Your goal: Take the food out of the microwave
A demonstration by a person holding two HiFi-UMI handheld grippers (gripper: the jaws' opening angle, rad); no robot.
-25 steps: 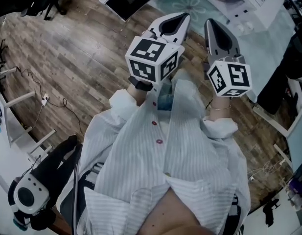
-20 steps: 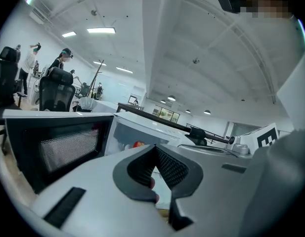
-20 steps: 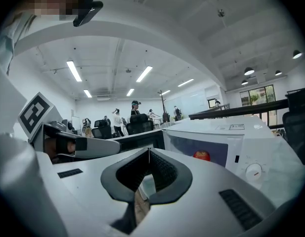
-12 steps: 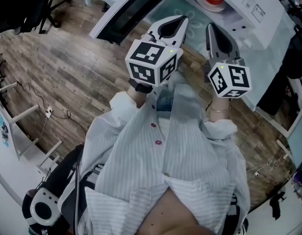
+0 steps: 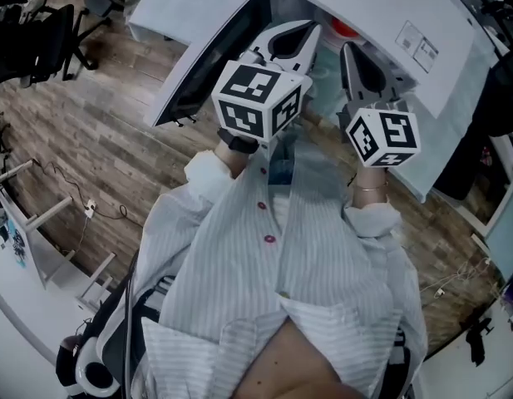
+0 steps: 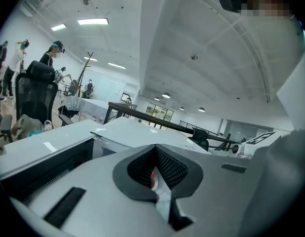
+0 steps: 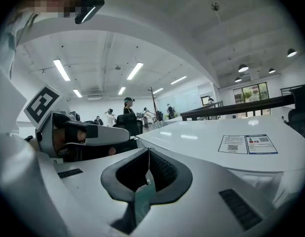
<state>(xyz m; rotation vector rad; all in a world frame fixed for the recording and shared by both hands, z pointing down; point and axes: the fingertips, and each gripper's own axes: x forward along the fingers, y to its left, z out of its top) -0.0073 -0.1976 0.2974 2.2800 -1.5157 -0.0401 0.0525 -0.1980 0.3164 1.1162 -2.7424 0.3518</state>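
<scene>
A white microwave (image 5: 381,7) stands ahead of me with its door (image 5: 214,48) swung open to the left. Only a red sliver of the food (image 5: 346,30) shows under the top edge, between my two grippers. My left gripper (image 5: 308,28) is shut and empty, its tip at the mouth of the oven by the door. My right gripper (image 5: 347,50) is also shut and empty, just right of it. In the left gripper view the shut jaws (image 6: 154,149) fill the lower frame, with a bit of red behind them. The right gripper view shows its shut jaws (image 7: 148,154) below the microwave's top (image 7: 226,132).
A sticker (image 7: 248,143) lies on the microwave's top. The floor (image 5: 98,106) is wood planks, with a black office chair (image 5: 40,23) at the upper left and a white rack (image 5: 40,223) at the left. People (image 6: 53,58) stand far off in the room.
Both grippers have moved closer to the open microwave, staying shut. The microwave's top now hides most of the red food that was in plain sight before.
</scene>
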